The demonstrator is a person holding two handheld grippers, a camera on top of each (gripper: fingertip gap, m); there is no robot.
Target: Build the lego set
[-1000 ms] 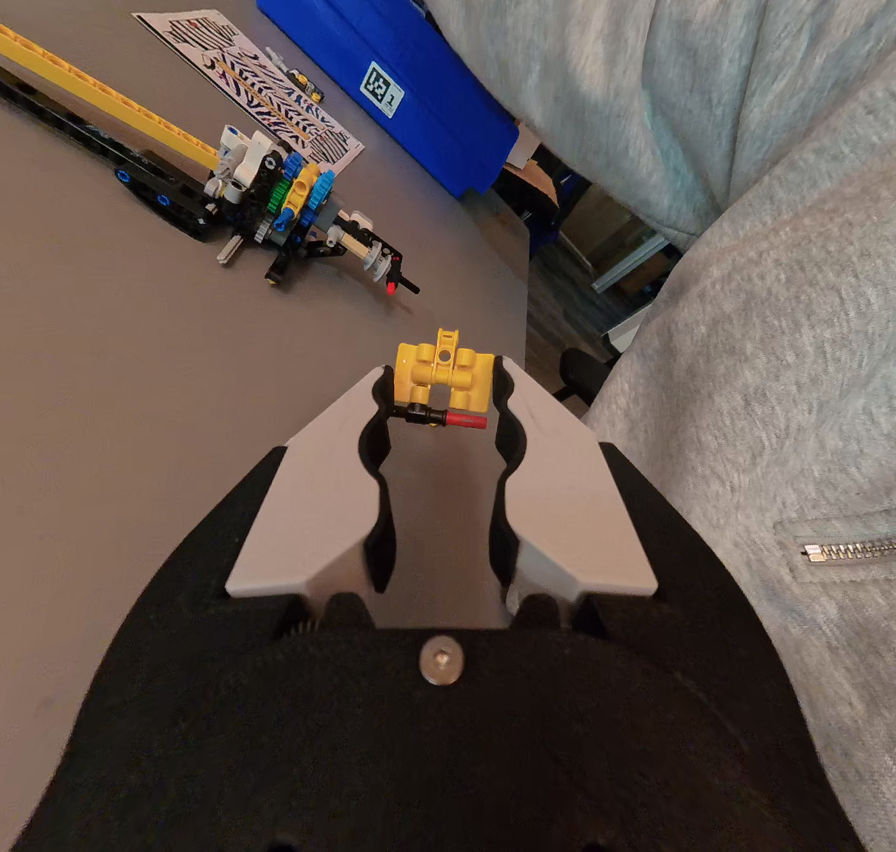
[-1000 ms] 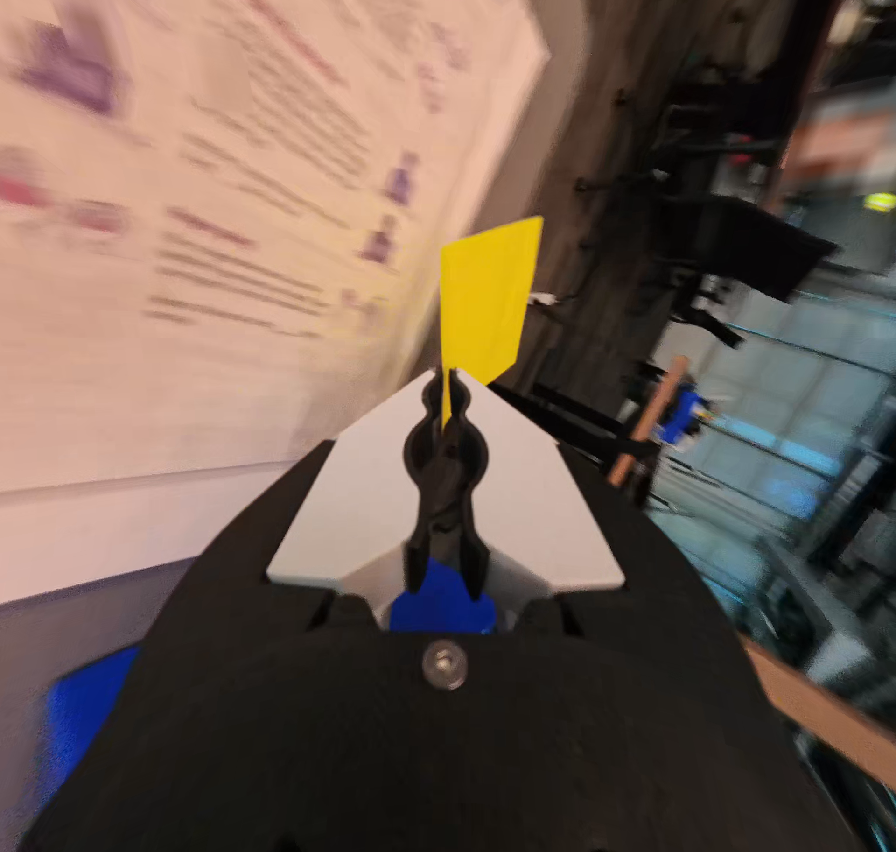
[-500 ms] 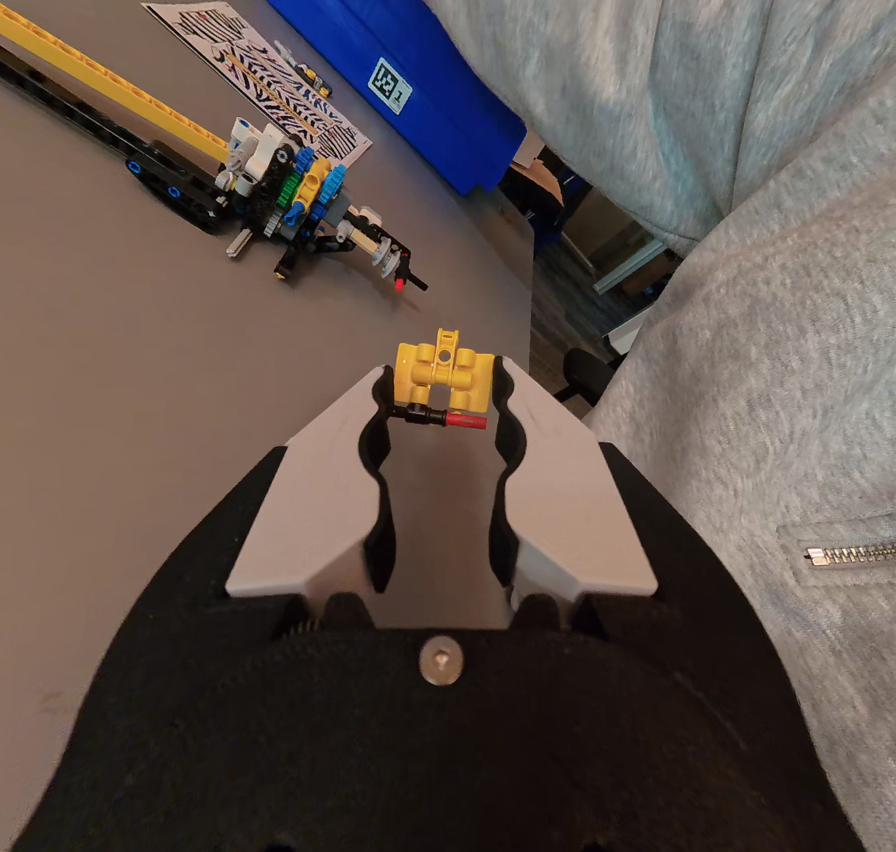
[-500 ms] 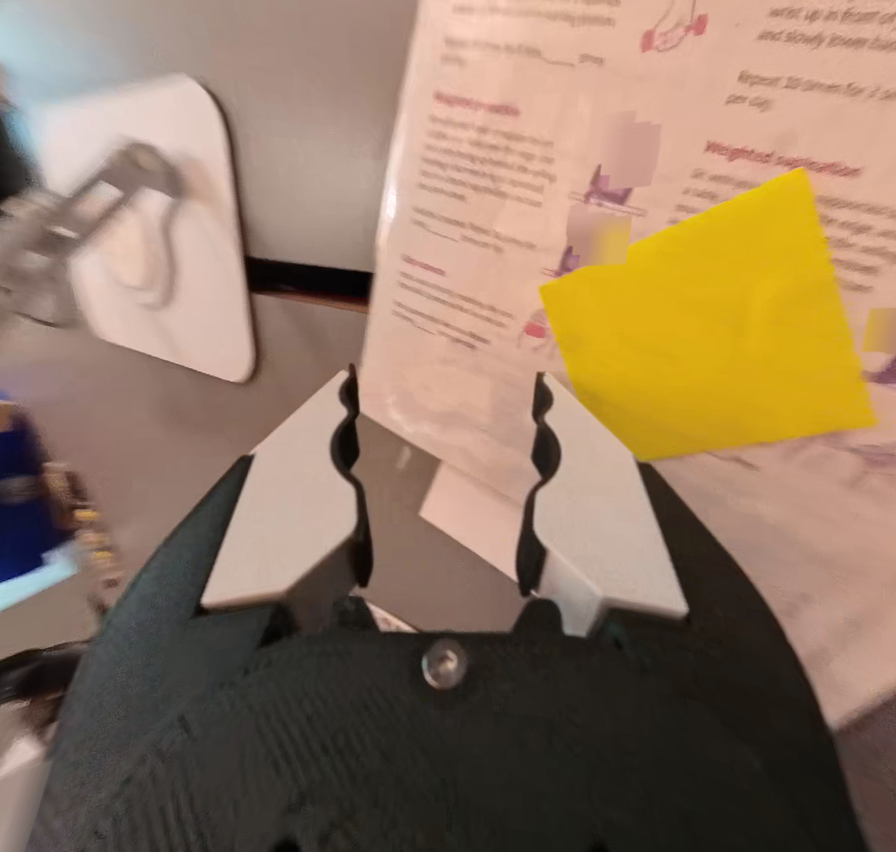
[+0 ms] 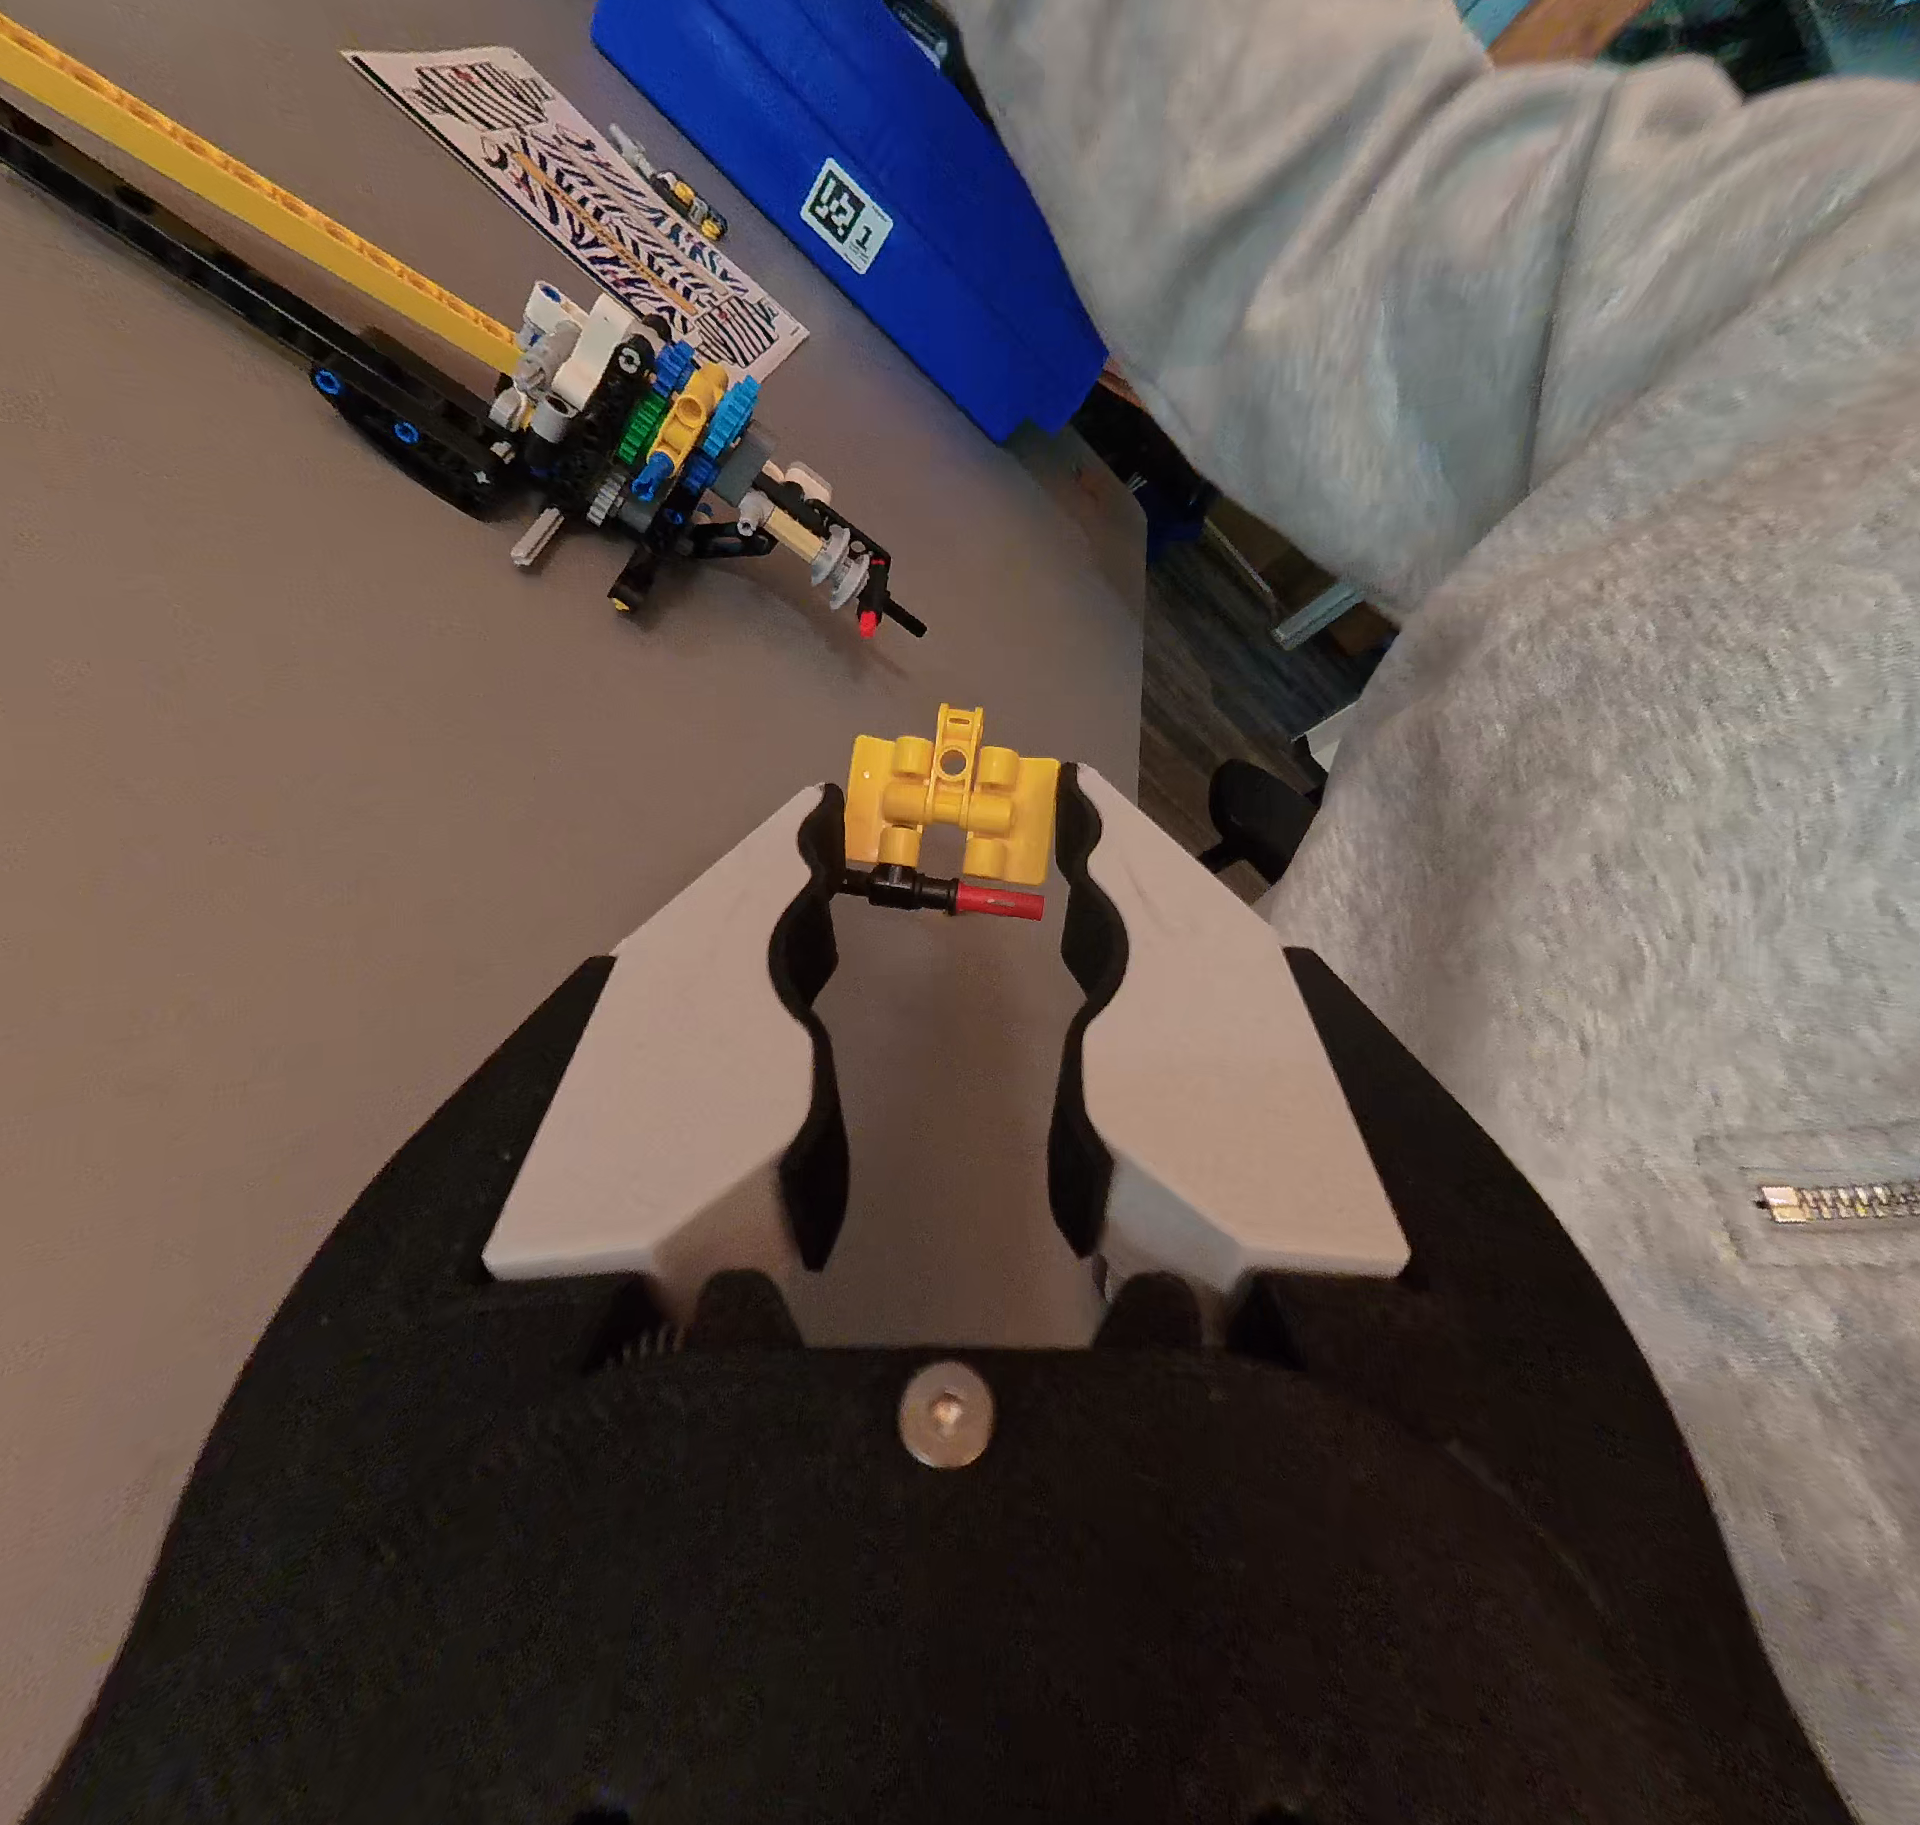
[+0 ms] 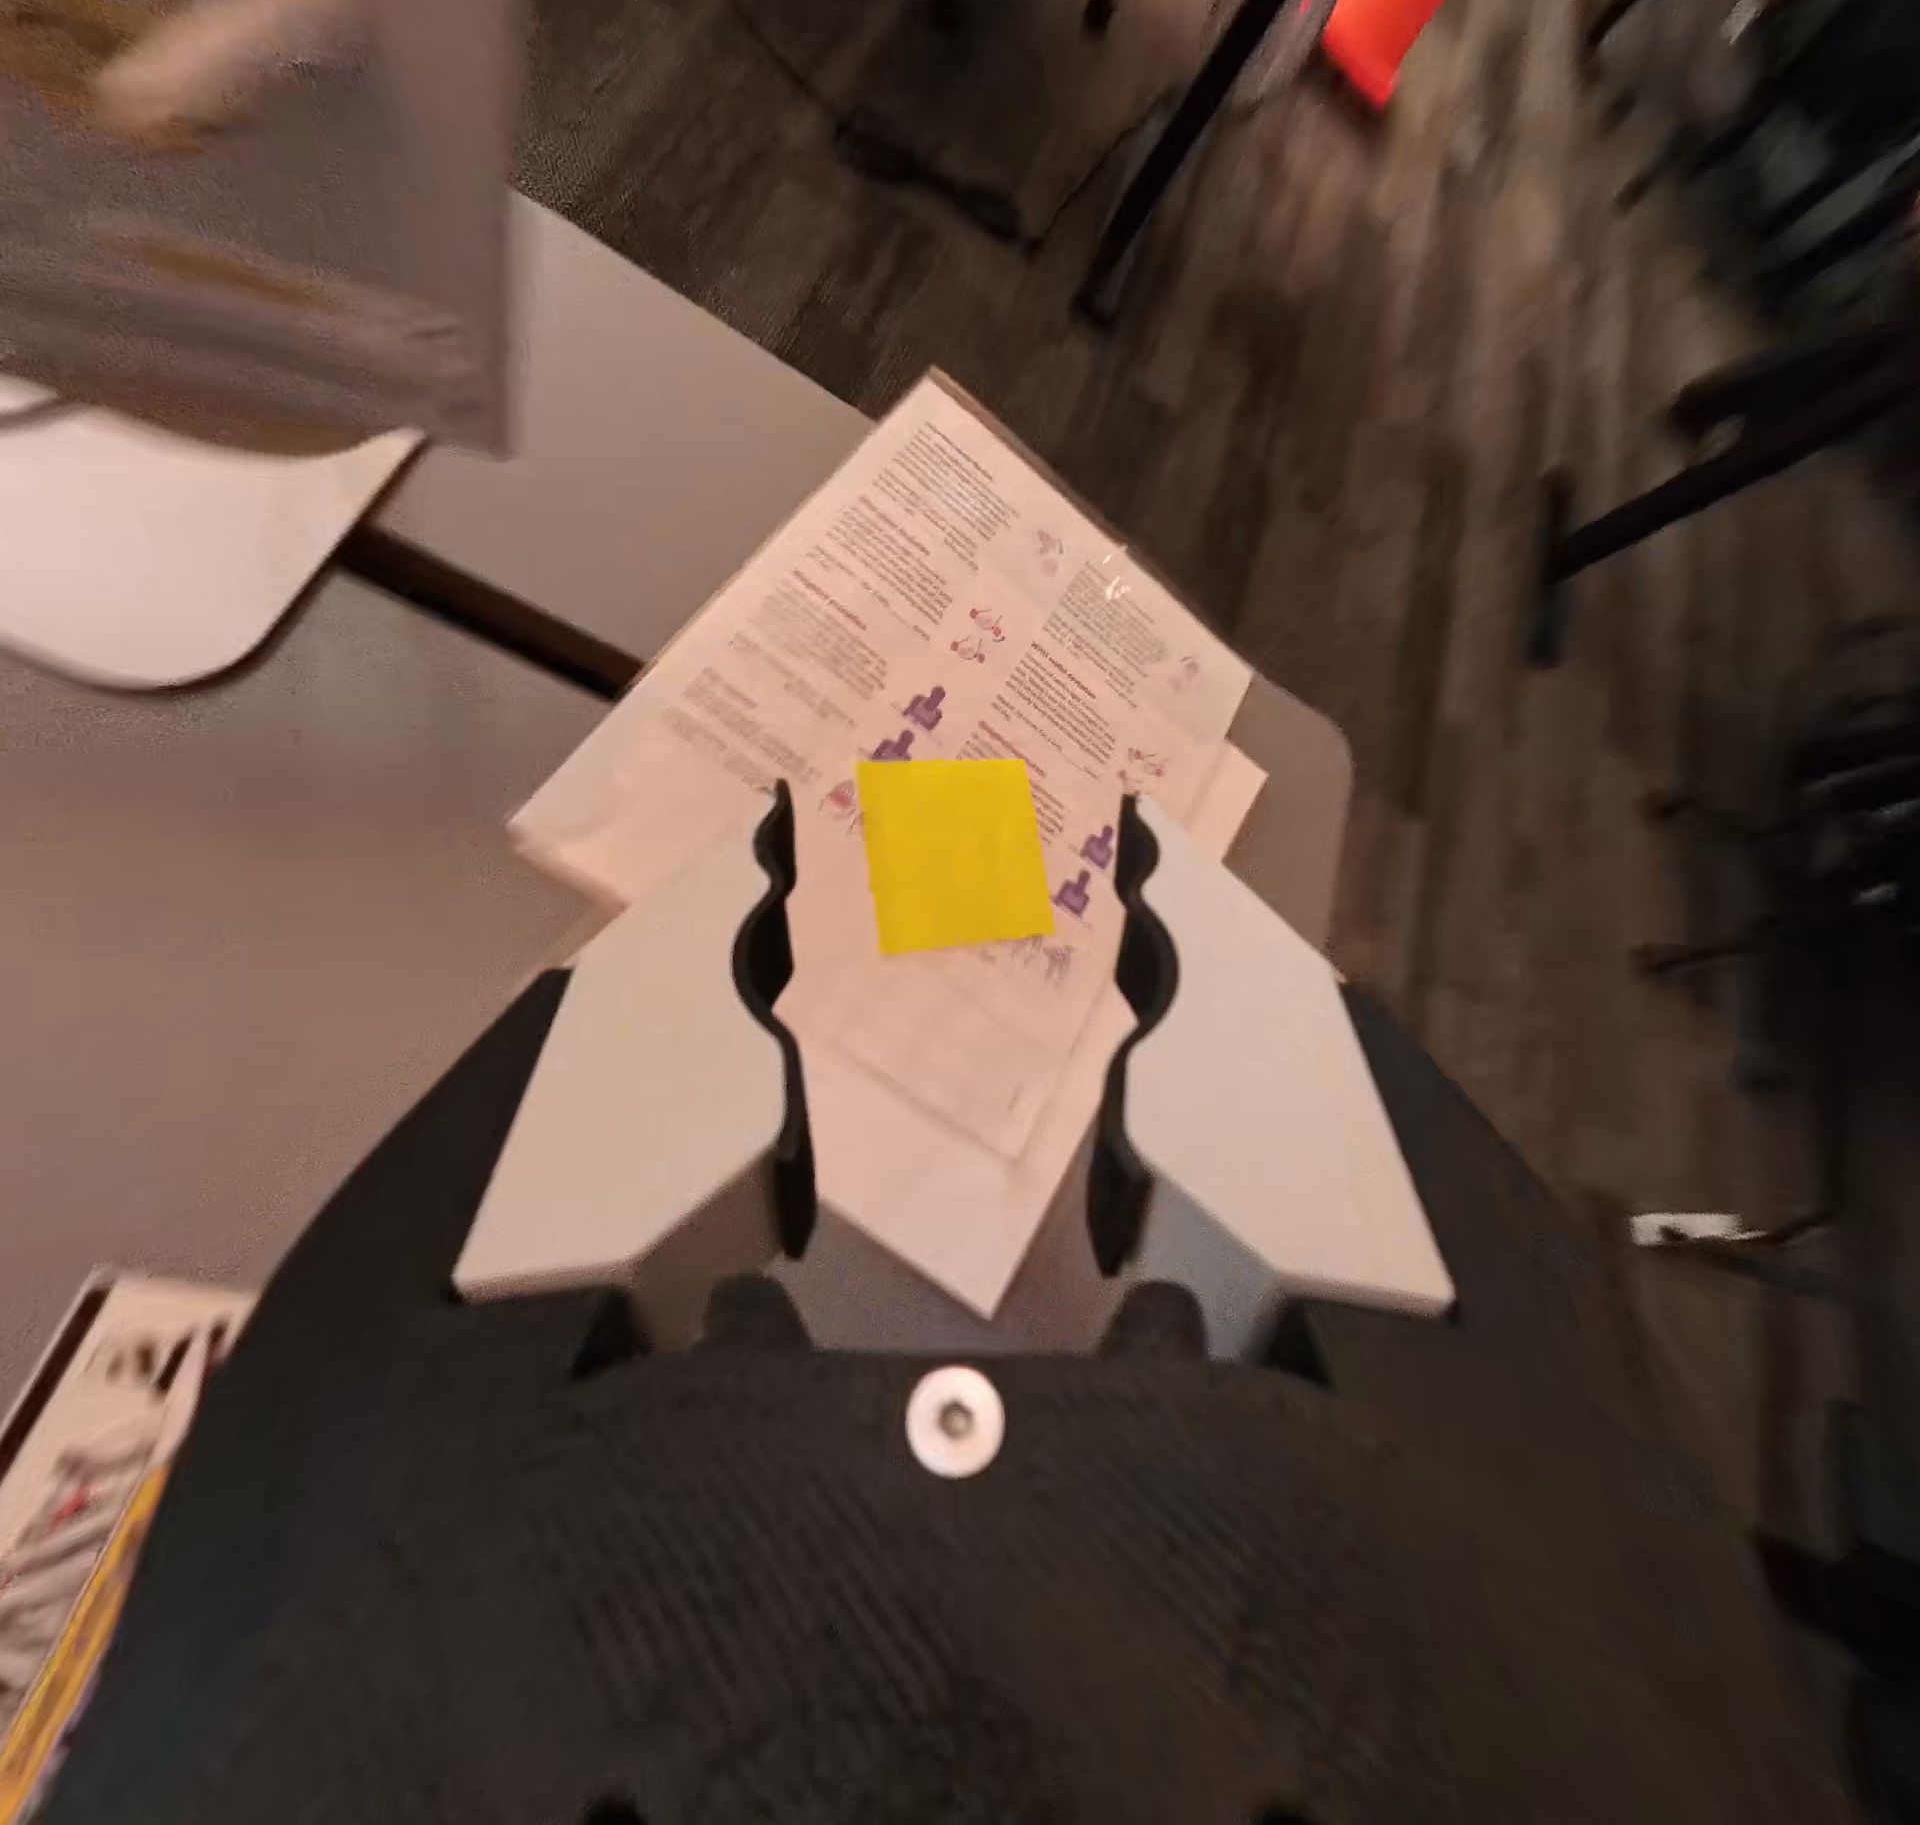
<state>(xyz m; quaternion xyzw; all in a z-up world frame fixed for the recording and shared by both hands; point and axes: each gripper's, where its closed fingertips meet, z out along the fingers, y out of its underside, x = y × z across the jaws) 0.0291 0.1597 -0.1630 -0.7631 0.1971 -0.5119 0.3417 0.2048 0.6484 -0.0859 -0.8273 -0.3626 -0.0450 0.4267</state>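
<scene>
My left gripper [image 5: 948,788] is shut on a small yellow lego piece [image 5: 951,807] with a black and red pin [image 5: 954,894] under it, held above the grey table [image 5: 312,840]. A partly built lego assembly [image 5: 644,435] with long yellow and black beams lies on the table at the upper left. My right gripper [image 6: 951,809] is open and empty, above a flat yellow piece [image 6: 954,853] that lies on a printed paper sheet [image 6: 914,695] at the table corner.
A blue bin [image 5: 831,165] stands at the back with a striped sticker sheet [image 5: 582,206] beside it. A person's grey sleeve [image 5: 1507,425] fills the right of the left wrist view. The table edge and dark floor [image 6: 1351,321] lie past the paper. A booklet [image 6: 73,1443] shows at lower left.
My right gripper opened and let go of the flat yellow piece, which now lies on the paper, and has pulled back from it. My left gripper kept its hold and shifted slightly.
</scene>
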